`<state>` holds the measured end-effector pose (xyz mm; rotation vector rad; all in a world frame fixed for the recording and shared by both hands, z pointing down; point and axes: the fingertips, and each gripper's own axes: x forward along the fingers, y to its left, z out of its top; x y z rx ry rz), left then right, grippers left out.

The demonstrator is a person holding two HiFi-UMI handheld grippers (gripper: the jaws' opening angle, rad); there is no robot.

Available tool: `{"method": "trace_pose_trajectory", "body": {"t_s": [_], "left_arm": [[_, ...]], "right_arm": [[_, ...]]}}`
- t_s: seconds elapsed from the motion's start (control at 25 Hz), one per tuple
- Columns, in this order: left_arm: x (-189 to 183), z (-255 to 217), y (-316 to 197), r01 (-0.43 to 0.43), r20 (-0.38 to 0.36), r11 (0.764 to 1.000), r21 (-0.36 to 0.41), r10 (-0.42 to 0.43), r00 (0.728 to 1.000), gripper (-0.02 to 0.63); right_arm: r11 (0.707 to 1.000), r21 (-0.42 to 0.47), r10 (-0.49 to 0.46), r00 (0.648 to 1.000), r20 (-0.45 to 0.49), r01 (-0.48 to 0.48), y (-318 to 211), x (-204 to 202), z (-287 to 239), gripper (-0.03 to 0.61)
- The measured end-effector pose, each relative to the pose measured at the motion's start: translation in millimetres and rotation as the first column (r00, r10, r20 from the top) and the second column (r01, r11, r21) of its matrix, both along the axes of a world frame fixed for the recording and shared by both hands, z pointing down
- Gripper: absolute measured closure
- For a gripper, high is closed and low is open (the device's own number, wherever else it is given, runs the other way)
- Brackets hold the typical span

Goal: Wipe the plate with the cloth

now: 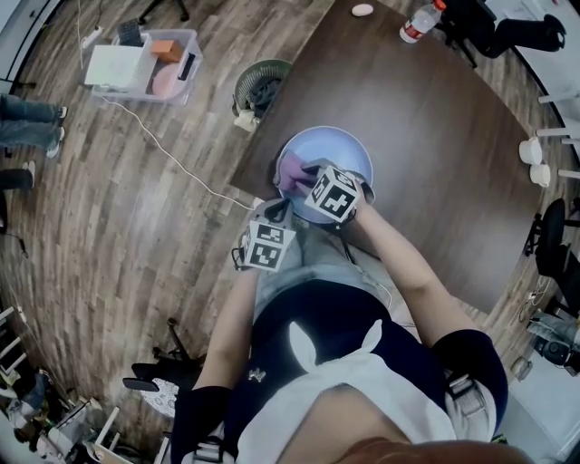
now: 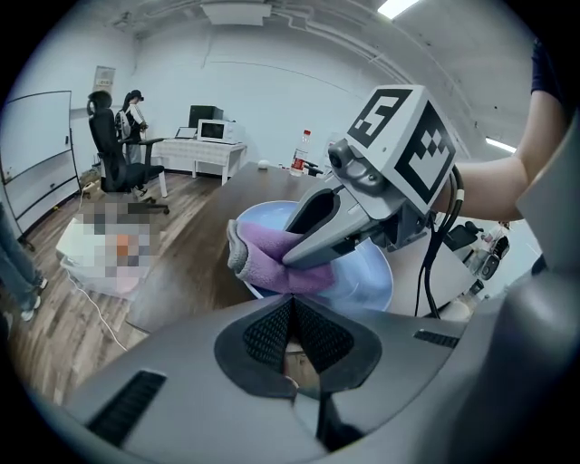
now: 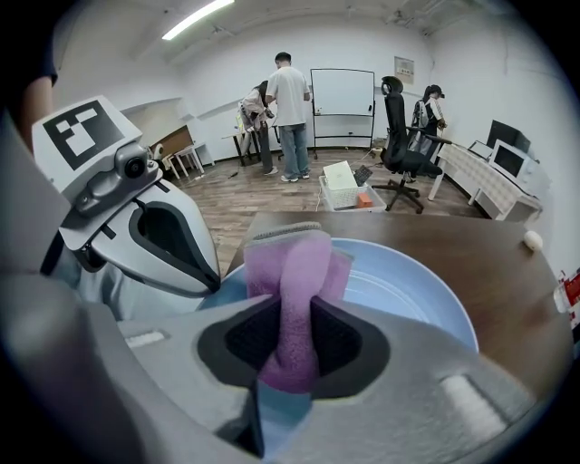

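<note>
A light blue plate [image 1: 340,149] sits near the corner of the dark wooden table [image 1: 435,154]. My right gripper [image 1: 306,179] is shut on a folded purple cloth [image 1: 292,172], which rests on the plate's near left part. In the right gripper view the cloth [image 3: 294,272] stands up between the jaws [image 3: 292,337] over the plate [image 3: 399,290]. My left gripper [image 1: 272,213] hangs just off the plate's near rim. Its jaws [image 2: 290,306] are closed tip to tip with nothing visible between them. Whether they touch the rim is hidden.
A bottle [image 1: 419,23] and a small white object [image 1: 362,10] lie at the table's far end. On the floor to the left are a round bin [image 1: 261,83], a clear box [image 1: 145,63] and a white cable [image 1: 172,159]. People stand at the back [image 3: 290,109].
</note>
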<state>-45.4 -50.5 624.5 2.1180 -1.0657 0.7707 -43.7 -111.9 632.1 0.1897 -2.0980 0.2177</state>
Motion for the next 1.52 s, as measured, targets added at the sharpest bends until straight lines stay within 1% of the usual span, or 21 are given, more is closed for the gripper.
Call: {"method": "trace_pose_trajectory", "body": {"t_s": [0.12, 0.6, 0.88, 1.04, 1.28, 1.52], "left_arm": [[1, 0, 0, -0.005, -0.005, 1.000, -0.003, 0.005, 1.000, 0.611], [-1, 1, 0, -0.013, -0.002, 1.000, -0.006, 0.013, 1.000, 0.611], [-1, 0, 0, -0.012, -0.013, 1.000, -0.010, 0.012, 1.000, 0.611], [0, 0, -1, -0.016, -0.013, 1.000, -0.010, 0.016, 1.000, 0.611], [1, -1, 0, -0.018, -0.022, 1.000, -0.014, 0.017, 1.000, 0.611], [1, -1, 0, -0.019, -0.024, 1.000, -0.015, 0.019, 1.000, 0.611]], "right_arm": [[1.000, -0.005, 0.020, 1.000, 0.005, -0.020, -4, 1, 0, 0.485], [0.999, 0.004, 0.045, 0.999, 0.013, -0.045, -17, 0, 0, 0.485], [0.998, 0.007, 0.068, 0.997, 0.021, -0.068, -30, 1, -1, 0.485], [0.996, 0.008, 0.094, 0.996, 0.007, -0.094, -39, 5, -1, 0.485], [0.989, -0.002, 0.147, 0.989, 0.023, -0.147, -47, 11, 1, 0.485], [0.982, 0.010, 0.189, 0.982, 0.018, -0.189, -59, 23, 0, 0.483]]}}
